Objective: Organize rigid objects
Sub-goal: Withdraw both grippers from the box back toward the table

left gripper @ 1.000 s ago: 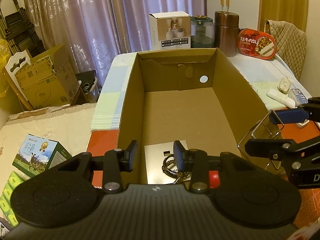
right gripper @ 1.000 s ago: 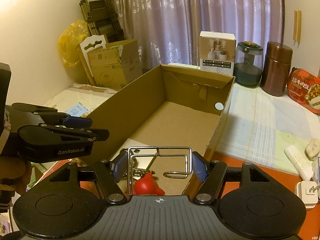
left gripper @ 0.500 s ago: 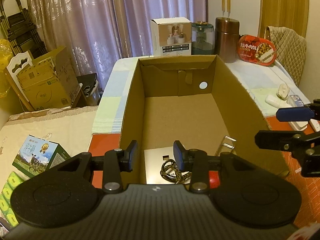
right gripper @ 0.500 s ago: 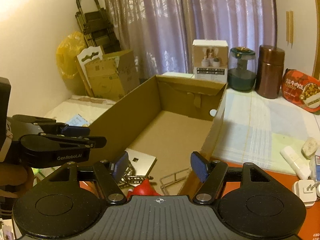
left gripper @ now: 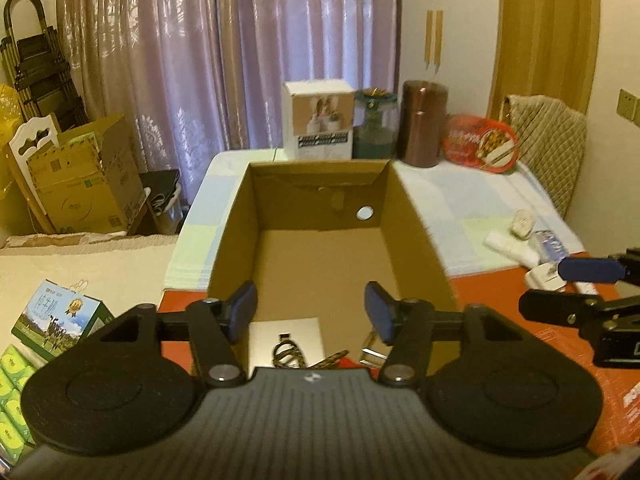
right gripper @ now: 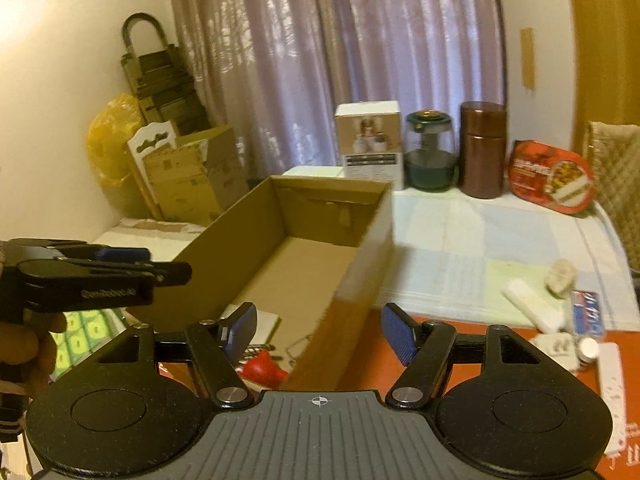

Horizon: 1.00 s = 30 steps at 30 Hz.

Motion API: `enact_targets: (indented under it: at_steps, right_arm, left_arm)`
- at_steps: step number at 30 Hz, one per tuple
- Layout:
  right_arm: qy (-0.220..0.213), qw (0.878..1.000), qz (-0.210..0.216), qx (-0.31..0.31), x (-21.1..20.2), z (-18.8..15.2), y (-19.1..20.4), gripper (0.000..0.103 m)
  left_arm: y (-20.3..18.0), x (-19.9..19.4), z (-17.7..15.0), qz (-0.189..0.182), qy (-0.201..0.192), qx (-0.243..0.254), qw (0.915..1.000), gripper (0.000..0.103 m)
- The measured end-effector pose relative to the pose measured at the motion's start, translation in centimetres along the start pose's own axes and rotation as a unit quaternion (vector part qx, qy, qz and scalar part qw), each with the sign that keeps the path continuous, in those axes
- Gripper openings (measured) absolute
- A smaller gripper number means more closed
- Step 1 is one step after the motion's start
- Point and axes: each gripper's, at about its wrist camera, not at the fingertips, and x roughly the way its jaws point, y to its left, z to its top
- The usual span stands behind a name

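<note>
Both the left gripper and the right gripper are being held with fingers spread wide and empty above the near end of the cardboard box, in which a wire rack, a red object and a white card are being kept.

Dim warm indoor light, motion-blurred, fisheye-warped edges.

No legible text on anything, all blurred.
</note>
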Motion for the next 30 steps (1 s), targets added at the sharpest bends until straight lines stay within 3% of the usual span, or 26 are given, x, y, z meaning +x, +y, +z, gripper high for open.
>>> enact_targets:
  at_steps: [8, 12, 21, 30]
  right_arm:
    - [-0.015, 0.999, -0.030, 0.013, -4.2, -0.7, -1.8, 0.068]
    - [-0.022, 0.998, -0.047, 0.022, -6.5, -1.5, -3.0, 0.078]
    - [-0.030, 0.992, -0.107, 0.059, -11.8, -4.7, -7.5, 0.089]
    - [-0.031, 0.981, -0.158, 0.107, -16.1, -7.6, -12.2, 0.091]
  left_arm:
    - [-2.6, -3.2, 0.7, -0.015, -0.024, -0.006, 0.9996, 0.081]
    - [-4.2, -4.7, 0.7, -0.024, -0.038, -0.008, 0.9990, 0.089]
    - [-9.1, -6.6, 0.2, -0.055, -0.054, -0.003, 0.9970, 0.095]
    - [-14.6, -6.6, -0.7, -0.091, -0.048, 0.027, 0.9943, 0.099]
